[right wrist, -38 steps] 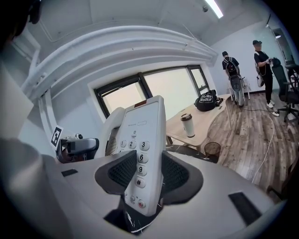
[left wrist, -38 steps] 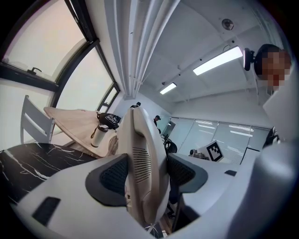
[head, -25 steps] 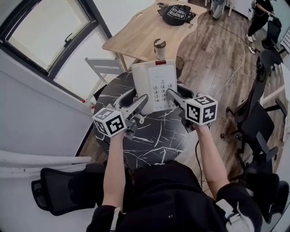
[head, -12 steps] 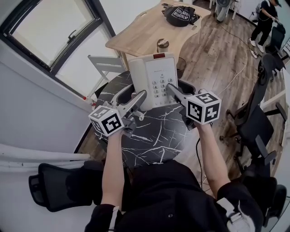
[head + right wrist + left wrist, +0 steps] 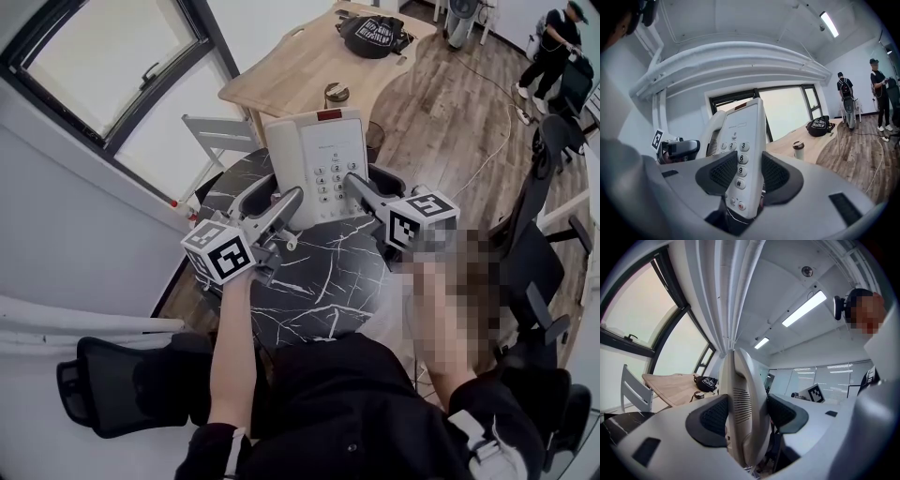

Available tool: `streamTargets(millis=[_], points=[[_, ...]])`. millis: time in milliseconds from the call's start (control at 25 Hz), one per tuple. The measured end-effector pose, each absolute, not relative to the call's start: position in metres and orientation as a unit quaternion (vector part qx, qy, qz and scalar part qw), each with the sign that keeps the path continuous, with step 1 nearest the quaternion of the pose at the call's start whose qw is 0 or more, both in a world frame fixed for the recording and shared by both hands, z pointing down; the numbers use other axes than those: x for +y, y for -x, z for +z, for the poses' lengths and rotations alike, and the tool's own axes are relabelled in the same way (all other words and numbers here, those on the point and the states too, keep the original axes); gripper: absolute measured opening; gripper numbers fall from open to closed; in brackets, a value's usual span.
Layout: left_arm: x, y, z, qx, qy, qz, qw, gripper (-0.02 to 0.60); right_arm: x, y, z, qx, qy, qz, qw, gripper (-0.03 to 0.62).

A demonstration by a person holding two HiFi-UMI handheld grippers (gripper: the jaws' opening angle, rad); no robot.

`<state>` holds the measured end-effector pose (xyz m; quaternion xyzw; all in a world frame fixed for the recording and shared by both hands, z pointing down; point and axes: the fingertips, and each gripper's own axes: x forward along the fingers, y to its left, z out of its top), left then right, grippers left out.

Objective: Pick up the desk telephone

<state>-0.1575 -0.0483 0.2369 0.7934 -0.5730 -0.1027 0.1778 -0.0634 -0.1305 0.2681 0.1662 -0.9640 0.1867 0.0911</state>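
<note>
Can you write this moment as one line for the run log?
left gripper: shut on telephone | right gripper: shut on telephone | telephone: held over marble table, keypad up

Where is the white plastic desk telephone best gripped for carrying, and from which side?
Its two long side edges, approached from the near end: left gripper on the handset side, right gripper on the keypad side, as now. The white desk telephone is a wide, flat slab; a one-sided grip would likely let it tip.
</note>
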Motion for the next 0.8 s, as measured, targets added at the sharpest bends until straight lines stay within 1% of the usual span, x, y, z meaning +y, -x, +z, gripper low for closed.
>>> streamTargets(millis=[800], points=[[-0.0513, 0.1574, 0.2449, -0.568, -0.795, -0.105, 0.188, 0.282, -0.1306, 0.0601, 0.2764, -0.96, -0.179, 0.193, 0.092, 0.173]])
